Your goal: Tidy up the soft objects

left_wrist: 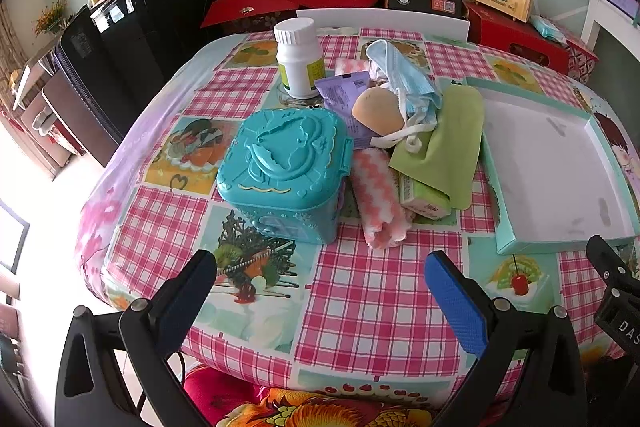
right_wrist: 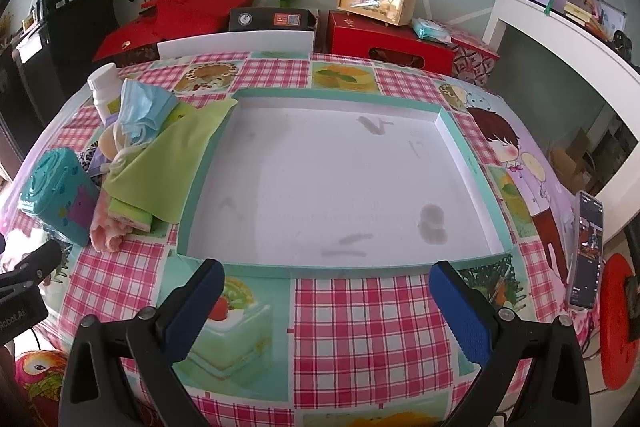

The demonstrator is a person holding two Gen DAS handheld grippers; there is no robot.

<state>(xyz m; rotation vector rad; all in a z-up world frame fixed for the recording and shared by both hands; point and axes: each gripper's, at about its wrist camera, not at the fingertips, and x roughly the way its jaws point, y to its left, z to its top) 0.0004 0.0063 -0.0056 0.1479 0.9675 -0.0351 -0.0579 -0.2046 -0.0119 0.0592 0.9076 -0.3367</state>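
Beyond left tongs (left_wrist: 320, 291), pink towel (left_wrist: 380, 199).

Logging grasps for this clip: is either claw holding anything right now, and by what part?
Nothing is held. The left claw and right claw are both open above the tablecloth, near the tray.

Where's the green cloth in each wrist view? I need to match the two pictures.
Left wrist: green cloth right of centre, between the soft pile and the teal tray.
Right wrist: green cloth at left, against the tray's left edge.
Shared landmark: white bottle.
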